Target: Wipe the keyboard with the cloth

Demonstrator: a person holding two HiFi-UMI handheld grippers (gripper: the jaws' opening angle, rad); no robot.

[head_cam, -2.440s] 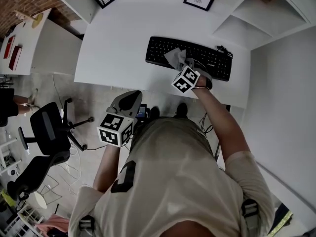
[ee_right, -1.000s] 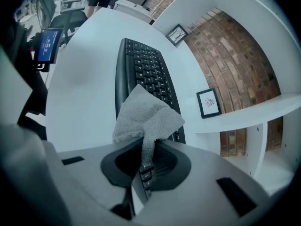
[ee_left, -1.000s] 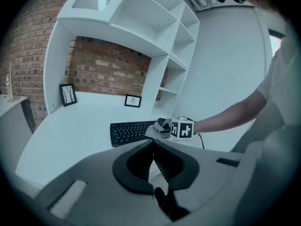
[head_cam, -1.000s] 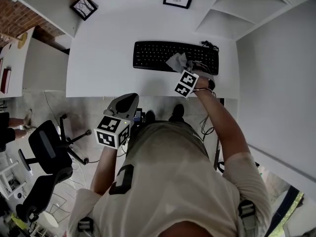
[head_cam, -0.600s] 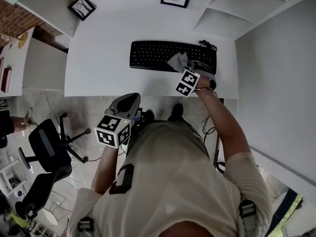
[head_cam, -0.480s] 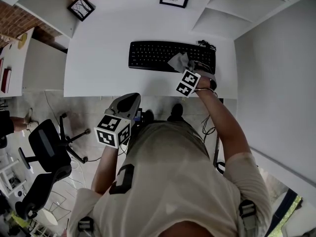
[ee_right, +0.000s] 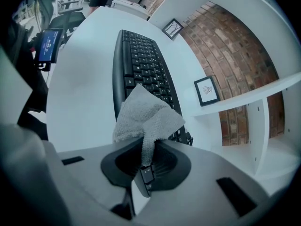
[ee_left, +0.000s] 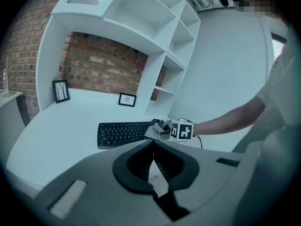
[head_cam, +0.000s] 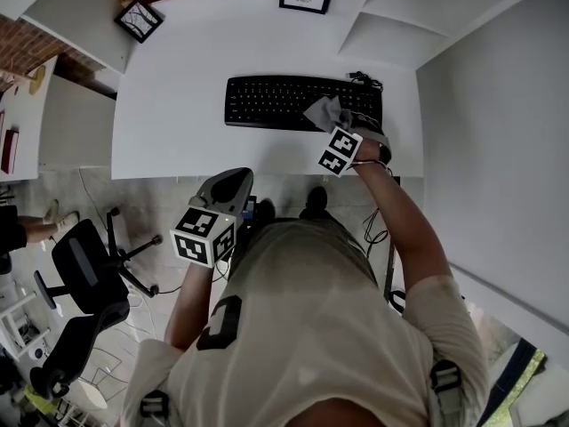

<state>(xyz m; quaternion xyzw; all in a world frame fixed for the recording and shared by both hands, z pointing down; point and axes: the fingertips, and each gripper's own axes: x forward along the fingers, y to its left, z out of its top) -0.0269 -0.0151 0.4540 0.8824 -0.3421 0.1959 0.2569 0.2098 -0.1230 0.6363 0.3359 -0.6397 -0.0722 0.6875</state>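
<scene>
Overhead, the right gripper [head_cam: 341,123] clamps a grey cloth [head_cam: 322,110] on the black keyboard's [head_cam: 267,101] right end, upper centre of frame. The left gripper [head_cam: 228,185], jaws together, hangs left of centre, below the white desk [head_cam: 178,114].

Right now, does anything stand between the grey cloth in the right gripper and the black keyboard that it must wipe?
Nothing visible does. The right gripper is shut on the grey cloth, which appears to drape directly onto the right part of the black keyboard.
</scene>
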